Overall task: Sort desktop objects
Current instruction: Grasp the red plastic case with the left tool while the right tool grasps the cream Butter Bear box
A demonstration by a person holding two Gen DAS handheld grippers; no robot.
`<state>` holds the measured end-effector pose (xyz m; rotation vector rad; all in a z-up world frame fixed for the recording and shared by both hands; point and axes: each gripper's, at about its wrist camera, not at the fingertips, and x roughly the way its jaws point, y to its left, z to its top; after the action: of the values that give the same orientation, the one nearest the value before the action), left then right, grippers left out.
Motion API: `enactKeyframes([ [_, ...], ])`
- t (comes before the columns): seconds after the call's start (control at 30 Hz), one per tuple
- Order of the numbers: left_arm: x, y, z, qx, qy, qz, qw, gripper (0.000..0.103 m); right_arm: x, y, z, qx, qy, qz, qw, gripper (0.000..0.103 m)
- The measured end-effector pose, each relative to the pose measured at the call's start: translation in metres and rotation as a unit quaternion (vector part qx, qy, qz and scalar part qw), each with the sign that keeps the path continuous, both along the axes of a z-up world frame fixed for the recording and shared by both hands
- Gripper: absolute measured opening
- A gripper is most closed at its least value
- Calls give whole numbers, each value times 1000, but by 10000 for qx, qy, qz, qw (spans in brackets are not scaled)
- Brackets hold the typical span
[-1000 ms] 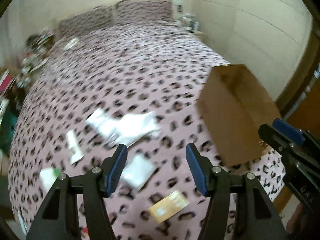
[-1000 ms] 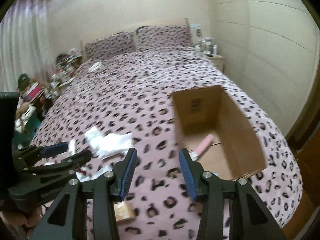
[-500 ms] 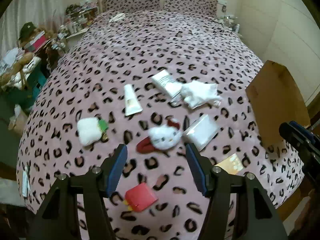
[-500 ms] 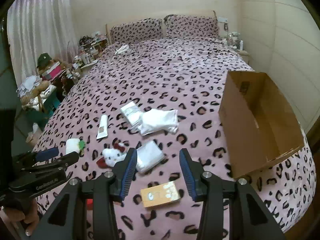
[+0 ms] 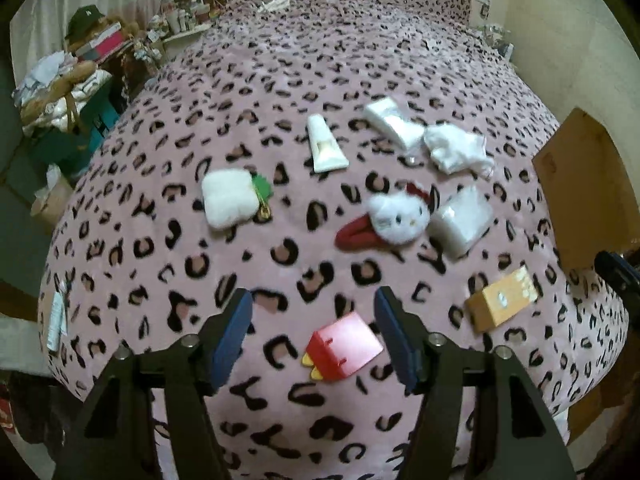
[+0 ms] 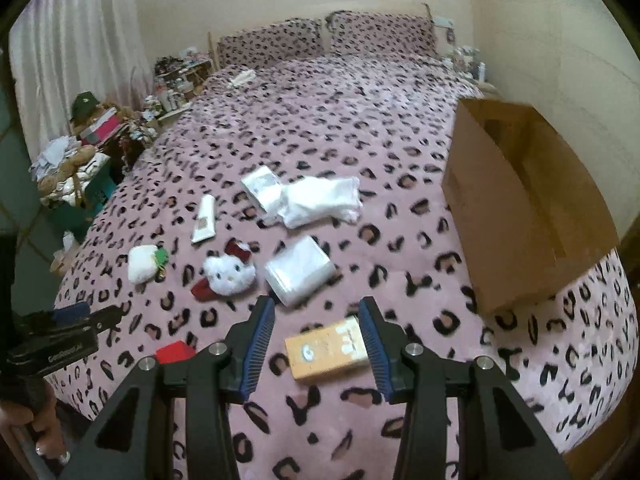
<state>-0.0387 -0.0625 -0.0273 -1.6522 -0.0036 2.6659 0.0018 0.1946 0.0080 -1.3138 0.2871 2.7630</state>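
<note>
Small objects lie on the leopard-print bed. My left gripper (image 5: 314,330) is open above a red clip-like item (image 5: 344,346). My right gripper (image 6: 316,334) is open over an orange box (image 6: 326,350). Further off lie a white cat plush (image 6: 229,274) on a red piece, a clear packet (image 6: 300,270), a white fluffy pad with a green tag (image 6: 142,263), a white tube (image 6: 204,218), a white cloth (image 6: 320,200) and a wrapped pack (image 6: 260,184). An open cardboard box (image 6: 520,208) stands at the right.
Cluttered shelves and piles (image 6: 80,148) stand left of the bed. Two pillows (image 6: 324,38) lie at the head. A nightstand with bottles (image 6: 468,60) is at the far right. The bed's near edge (image 6: 320,460) drops off below my grippers.
Both grippers pulled back and swung left from the cardboard box toward the bed's near end. The scattered objects came into view beneath them. Both stayed open.
</note>
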Motion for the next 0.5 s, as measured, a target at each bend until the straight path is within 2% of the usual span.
enactKeyframes([
  [0.17, 16, 5, -34, -2, -233, -89, 9997, 81, 13, 10, -31, 33, -261, -141, 9996, 47],
  [0.37, 25, 19, -87, -77, -569, -189, 9982, 83, 22, 17, -68, -152, -576, -237, 9979, 47],
  [0.5, 21, 22, -105, -218, -516, -324, 9979, 83, 23, 18, -83, -194, -702, -204, 9971, 47],
])
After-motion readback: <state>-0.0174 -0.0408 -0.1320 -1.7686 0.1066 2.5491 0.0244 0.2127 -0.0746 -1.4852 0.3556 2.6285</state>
